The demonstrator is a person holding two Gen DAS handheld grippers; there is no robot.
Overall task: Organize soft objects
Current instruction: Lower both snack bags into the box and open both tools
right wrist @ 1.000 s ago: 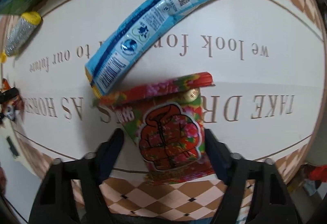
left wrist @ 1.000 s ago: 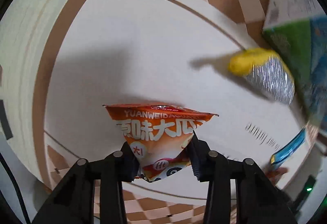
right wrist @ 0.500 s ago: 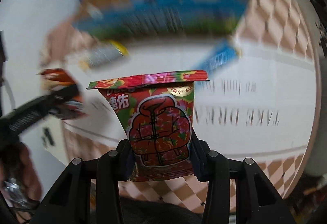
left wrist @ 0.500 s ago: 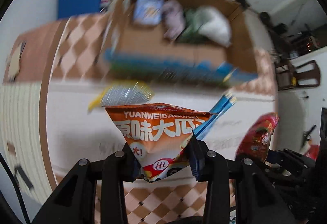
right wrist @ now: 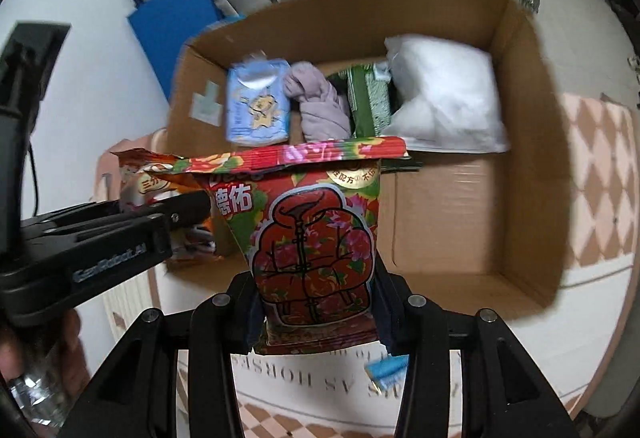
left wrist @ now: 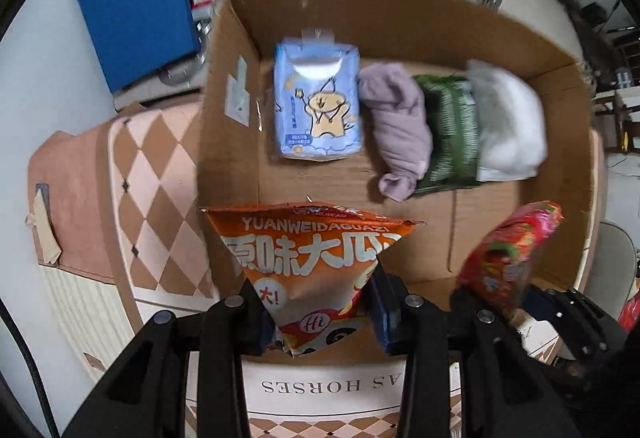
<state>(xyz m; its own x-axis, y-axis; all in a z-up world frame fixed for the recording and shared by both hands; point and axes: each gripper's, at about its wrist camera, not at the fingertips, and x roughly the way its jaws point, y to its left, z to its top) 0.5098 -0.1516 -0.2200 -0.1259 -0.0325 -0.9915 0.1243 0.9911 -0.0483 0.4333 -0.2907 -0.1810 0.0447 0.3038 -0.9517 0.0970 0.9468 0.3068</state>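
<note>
Two snack bags held over the open cardboard box, neither yet released.

Box: back row taken by blue tissue pack, lilac cloth, green packet, white bundle; front floor bare. My left tool is clamped on the orange bag; my right tool is clamped on the red bag. Risk: tools sit close, so bags may collide, or drop short onto the surface.
</note>
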